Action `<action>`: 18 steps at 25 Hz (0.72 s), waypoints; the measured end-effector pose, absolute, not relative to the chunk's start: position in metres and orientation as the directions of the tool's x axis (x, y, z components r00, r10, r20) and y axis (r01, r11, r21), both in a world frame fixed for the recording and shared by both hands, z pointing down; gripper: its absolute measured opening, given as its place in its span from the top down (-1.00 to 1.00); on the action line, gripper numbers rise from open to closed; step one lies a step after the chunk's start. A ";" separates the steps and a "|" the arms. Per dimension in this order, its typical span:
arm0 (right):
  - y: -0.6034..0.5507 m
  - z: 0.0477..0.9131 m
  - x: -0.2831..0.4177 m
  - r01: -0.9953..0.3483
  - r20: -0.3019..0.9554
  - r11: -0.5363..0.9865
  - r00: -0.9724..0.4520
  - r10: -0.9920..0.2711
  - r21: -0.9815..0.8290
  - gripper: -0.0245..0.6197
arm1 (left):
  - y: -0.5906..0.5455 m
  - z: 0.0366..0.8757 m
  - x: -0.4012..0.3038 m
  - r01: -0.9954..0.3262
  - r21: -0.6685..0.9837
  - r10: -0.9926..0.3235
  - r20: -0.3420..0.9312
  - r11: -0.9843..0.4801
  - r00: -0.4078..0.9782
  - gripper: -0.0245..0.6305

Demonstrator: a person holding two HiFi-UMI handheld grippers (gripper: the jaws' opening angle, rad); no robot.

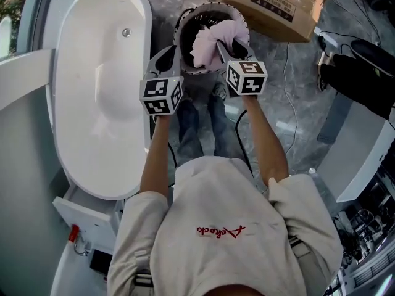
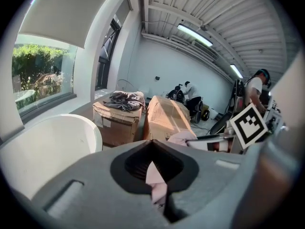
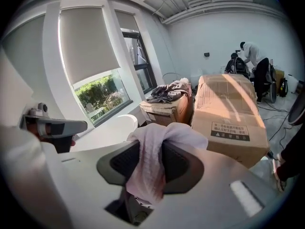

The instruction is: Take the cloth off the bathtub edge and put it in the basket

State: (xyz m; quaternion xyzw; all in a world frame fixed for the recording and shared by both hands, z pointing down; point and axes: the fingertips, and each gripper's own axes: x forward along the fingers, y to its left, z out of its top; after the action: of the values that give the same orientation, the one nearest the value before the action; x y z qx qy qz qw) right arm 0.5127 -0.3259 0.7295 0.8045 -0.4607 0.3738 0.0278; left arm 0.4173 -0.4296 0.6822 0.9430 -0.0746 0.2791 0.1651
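In the head view a pale pink cloth (image 1: 207, 45) hangs bunched over the round dark-lined basket (image 1: 237, 14), at its near side. My right gripper (image 1: 221, 47) is shut on the cloth's right part; in the right gripper view the cloth (image 3: 147, 166) drapes thickly between and over its jaws. My left gripper (image 1: 176, 53) stands at the basket's left rim, shut on a thin strip of the cloth (image 2: 155, 180). The white oval bathtub (image 1: 99, 91) lies to the left, and its edge is bare.
A large cardboard box (image 1: 271, 2) stands just right of and behind the basket. Cables and dark equipment (image 1: 355, 73) lie on the grey floor at right. A white cabinet (image 1: 86, 217) sits at the tub's near end. My legs stand right below the grippers.
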 end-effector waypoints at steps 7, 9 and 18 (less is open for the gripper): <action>-0.324 0.784 0.514 -0.712 0.762 -0.654 0.268 -0.590 -0.255 -0.04 | -0.434 0.700 0.421 -0.235 0.292 -0.032 0.562 -0.927 0.826 0.93; -0.320 0.782 0.510 -0.724 0.760 -0.645 0.269 -0.592 -0.247 0.00 | -0.432 0.698 0.424 -0.230 0.295 -0.026 0.562 -0.927 0.827 0.93; -0.314 0.761 0.514 -0.740 0.719 -0.621 0.282 -0.635 -0.258 0.58 | -0.423 0.692 0.434 -0.219 0.295 -0.018 0.560 -0.930 0.828 0.93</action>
State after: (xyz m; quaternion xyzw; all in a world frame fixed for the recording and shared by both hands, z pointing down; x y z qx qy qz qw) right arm 0.5144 -0.3144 0.7613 0.7982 -0.4305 0.4165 0.0632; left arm 0.4337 -0.4225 0.6925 0.9398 -0.0629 0.2861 0.1760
